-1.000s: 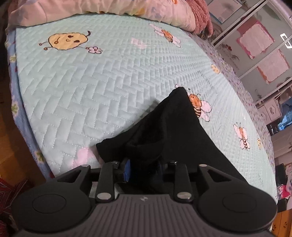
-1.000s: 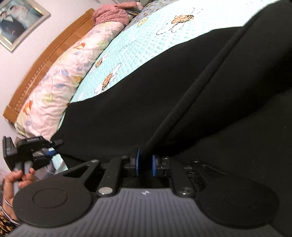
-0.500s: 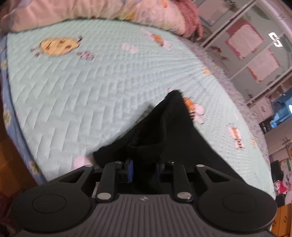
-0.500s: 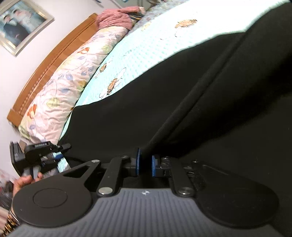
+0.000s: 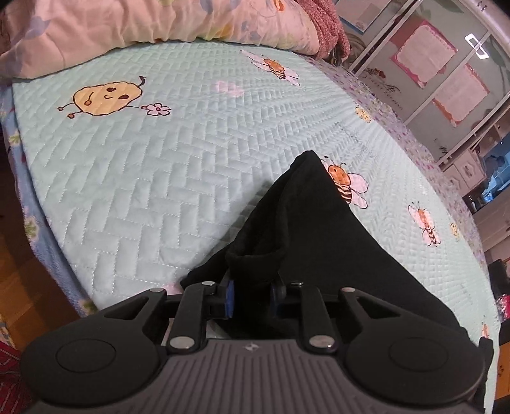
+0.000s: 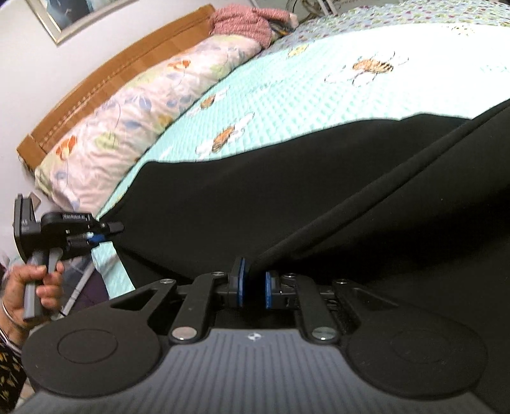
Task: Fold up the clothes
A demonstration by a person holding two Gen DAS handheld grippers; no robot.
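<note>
A black garment [image 5: 306,223] lies stretched over the near part of a bed with a pale green quilted cover [image 5: 178,153]. My left gripper [image 5: 251,294] is shut on a bunched corner of the black garment at the bed's near edge. In the right wrist view the same garment [image 6: 287,197] fills the middle and right. My right gripper [image 6: 253,283] is shut on a raised fold of it. The left gripper [image 6: 108,231] also shows there at far left, held in a hand and gripping the garment's corner.
A floral duvet [image 5: 159,22] and a pink knitted item [image 5: 328,28] lie along the head of the bed. A wooden headboard [image 6: 105,79] backs it. Wooden floor [image 5: 22,270] is at left, glass-door cabinets [image 5: 446,79] beyond the far side.
The left gripper has shifted slightly with the garment corner still in it. The right wrist view has tilted, showing more quilt; the garment stays pinched in both grippers.
</note>
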